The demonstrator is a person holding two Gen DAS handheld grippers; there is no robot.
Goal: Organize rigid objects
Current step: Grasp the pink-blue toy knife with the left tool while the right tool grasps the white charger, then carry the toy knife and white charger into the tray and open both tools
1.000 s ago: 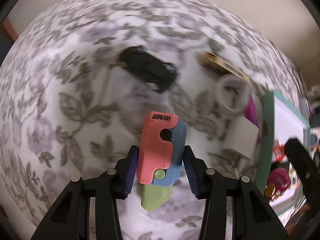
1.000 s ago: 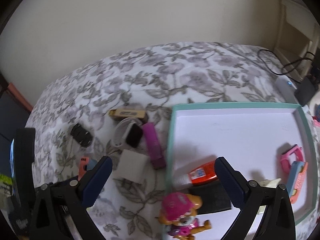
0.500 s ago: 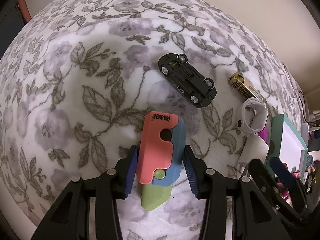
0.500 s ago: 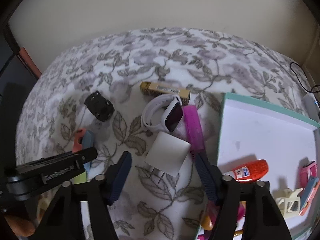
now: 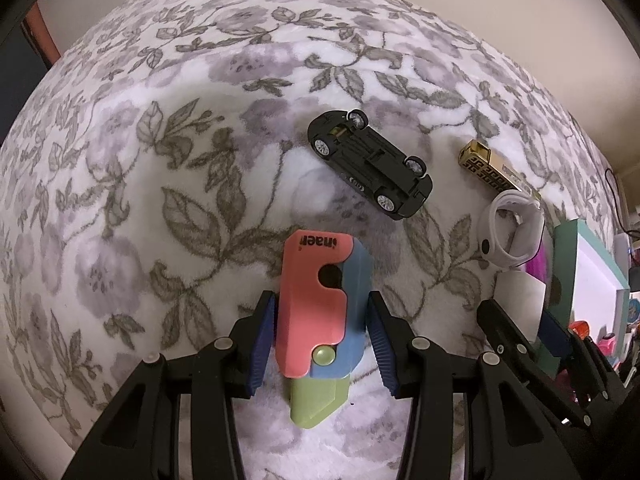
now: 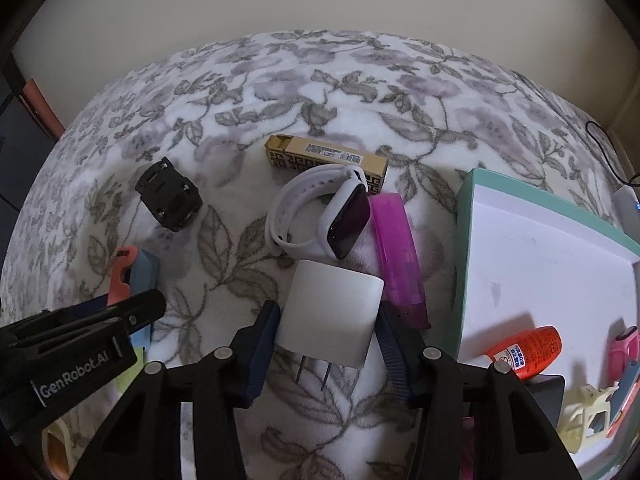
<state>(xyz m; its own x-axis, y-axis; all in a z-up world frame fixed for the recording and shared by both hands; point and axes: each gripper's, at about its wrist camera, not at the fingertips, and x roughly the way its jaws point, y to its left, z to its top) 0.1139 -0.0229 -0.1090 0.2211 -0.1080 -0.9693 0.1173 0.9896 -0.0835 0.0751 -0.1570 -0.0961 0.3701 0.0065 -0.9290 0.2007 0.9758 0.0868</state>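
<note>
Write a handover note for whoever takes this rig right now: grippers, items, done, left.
Left gripper: shut on the pink-blue-green folding toy, held above the floral blanket.
Right gripper: its fingers straddle the white charger, which lies on the blanket; whether they grip it cannot be told.
Done: the orange tube and a few small toys already lie in the teal tray.
Left: tray the folding toy and the charger, then the black toy car, gold box, white smartwatch and purple case, all on the blanket.
</note>
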